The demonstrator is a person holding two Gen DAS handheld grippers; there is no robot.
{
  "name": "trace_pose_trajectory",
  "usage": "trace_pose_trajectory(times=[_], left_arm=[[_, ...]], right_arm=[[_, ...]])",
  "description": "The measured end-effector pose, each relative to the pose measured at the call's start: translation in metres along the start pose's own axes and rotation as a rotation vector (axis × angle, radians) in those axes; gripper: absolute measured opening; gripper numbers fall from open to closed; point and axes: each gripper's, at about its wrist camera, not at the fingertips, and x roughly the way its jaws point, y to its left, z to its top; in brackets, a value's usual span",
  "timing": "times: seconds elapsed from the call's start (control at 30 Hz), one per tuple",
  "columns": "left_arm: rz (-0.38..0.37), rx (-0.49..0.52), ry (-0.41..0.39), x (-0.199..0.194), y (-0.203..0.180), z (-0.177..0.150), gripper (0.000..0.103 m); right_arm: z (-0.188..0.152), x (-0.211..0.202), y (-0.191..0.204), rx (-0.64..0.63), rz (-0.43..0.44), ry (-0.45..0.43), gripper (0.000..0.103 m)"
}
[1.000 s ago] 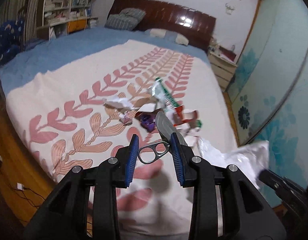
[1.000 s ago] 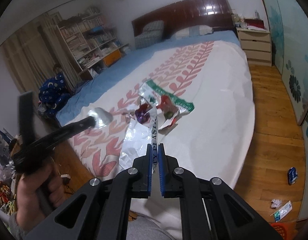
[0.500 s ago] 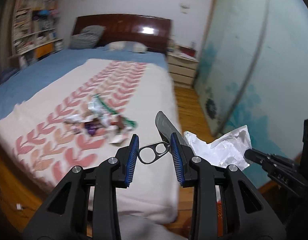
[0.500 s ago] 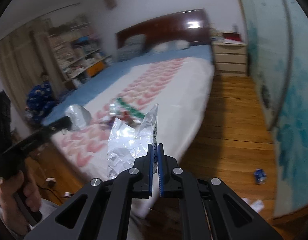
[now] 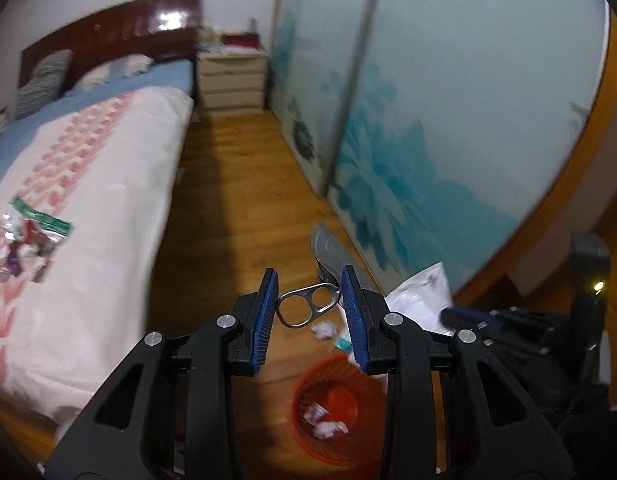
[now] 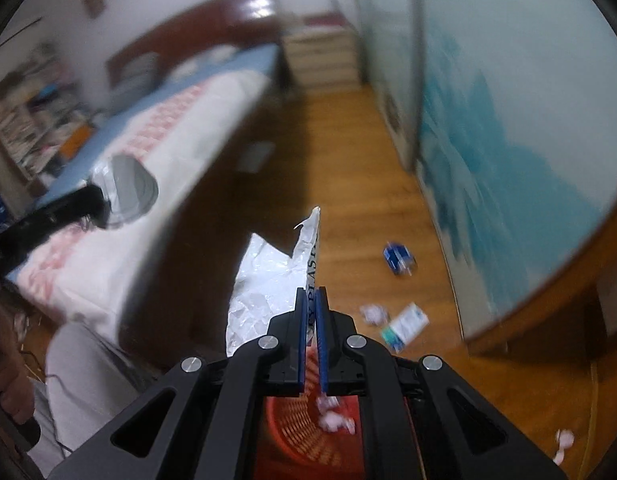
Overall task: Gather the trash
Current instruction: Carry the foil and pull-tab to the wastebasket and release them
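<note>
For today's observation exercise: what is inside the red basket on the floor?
A few crumpled white paper scraps lie in the red basket. The grippers' black frames cover its near side, so the rest stays unseen.

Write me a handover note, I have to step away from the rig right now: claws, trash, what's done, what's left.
Left claw: grips a metal can lid, pull ring between the pads.
Right claw: shut on a white plastic bag.
Both hang over the red basket on the floor; crumpled paper already inside.
Left: drop both in, then the wrappers on the bed and the floor litter, blue carton and packet.
</note>
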Motion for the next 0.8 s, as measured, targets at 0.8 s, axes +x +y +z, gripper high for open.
trace_pose_trajectory(times=[0.8], left_arm=[[0.004, 0.161, 0.422, 0.132, -0.062, -0.080, 0.034]], right_arm=[[-0.087, 0.090, -0.040, 0.186, -0.087, 0.253, 0.011]])
